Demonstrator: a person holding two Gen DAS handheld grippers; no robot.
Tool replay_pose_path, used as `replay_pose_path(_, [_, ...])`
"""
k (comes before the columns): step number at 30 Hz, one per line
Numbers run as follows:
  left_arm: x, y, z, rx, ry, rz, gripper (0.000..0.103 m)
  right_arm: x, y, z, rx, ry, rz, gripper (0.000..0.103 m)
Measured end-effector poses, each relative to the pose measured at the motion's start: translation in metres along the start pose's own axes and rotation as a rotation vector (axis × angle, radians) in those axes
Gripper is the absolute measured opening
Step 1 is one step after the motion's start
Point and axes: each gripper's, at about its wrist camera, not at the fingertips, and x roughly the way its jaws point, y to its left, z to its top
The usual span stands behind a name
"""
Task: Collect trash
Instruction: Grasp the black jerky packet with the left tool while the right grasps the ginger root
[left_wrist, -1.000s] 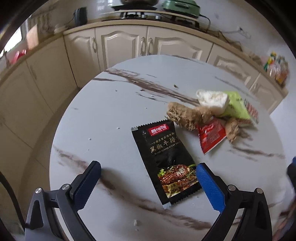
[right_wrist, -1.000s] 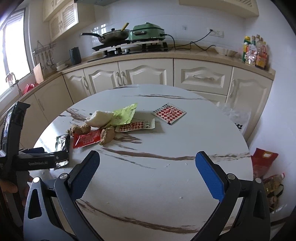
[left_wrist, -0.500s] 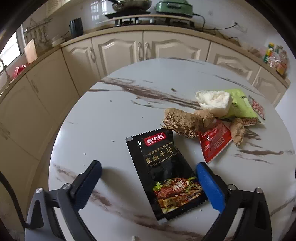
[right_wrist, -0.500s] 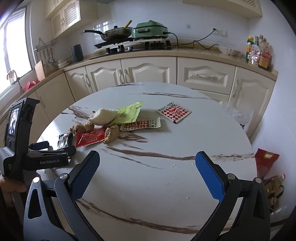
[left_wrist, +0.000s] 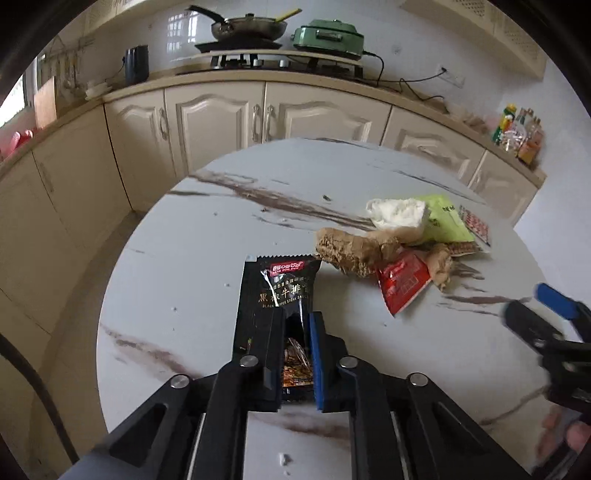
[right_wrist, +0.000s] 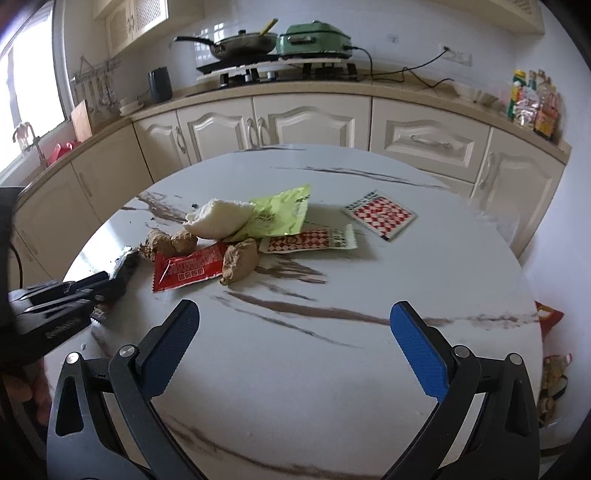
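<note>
My left gripper (left_wrist: 295, 325) is shut on the near end of a black steak-sauce packet (left_wrist: 280, 284), which lies on the round white marble table (left_wrist: 207, 266). The same packet (right_wrist: 127, 262) shows at the left of the right wrist view, held by the left gripper (right_wrist: 92, 284). Beyond it lie ginger pieces (left_wrist: 354, 251), a red sachet (left_wrist: 404, 284), a white crumpled tissue (left_wrist: 399, 214) and a green wrapper (left_wrist: 443, 221). My right gripper (right_wrist: 295, 325) is open and empty above the table's near part; it also shows in the left wrist view (left_wrist: 554, 306).
Two red-checked packets (right_wrist: 310, 240) (right_wrist: 382, 214) lie right of the pile. Cream kitchen cabinets (right_wrist: 314, 122) curve behind the table, with a stove, pan and green cooker on the counter. Bags sit on the floor at the right (right_wrist: 550, 317).
My left gripper has closed from wide open onto the black packet's near end. The right gripper moved a little closer to the pile and stays open.
</note>
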Motion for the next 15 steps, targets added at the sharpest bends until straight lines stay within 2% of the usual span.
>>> replay_pose_path(4, [0.002,0.004,-0.006,0.007,-0.007,-0.027,0.006,0.022,0.013,0.010,-0.033,0.044,-0.005,0.103])
replay_pose_path(10, [-0.004,0.013,-0.007,-0.005,-0.017,-0.089,0.004,0.052,0.028,0.024,-0.010,0.072,0.038,0.103])
replay_pose_path(13, [-0.014,0.019,-0.004,-0.003,-0.029,-0.116,0.003,0.065,0.028,0.028,0.007,0.111,0.025,0.094])
replay_pose_path(15, [-0.024,0.023,-0.004,-0.003,-0.038,-0.128,0.003,0.068,0.024,0.030,0.027,0.122,0.024,0.081])
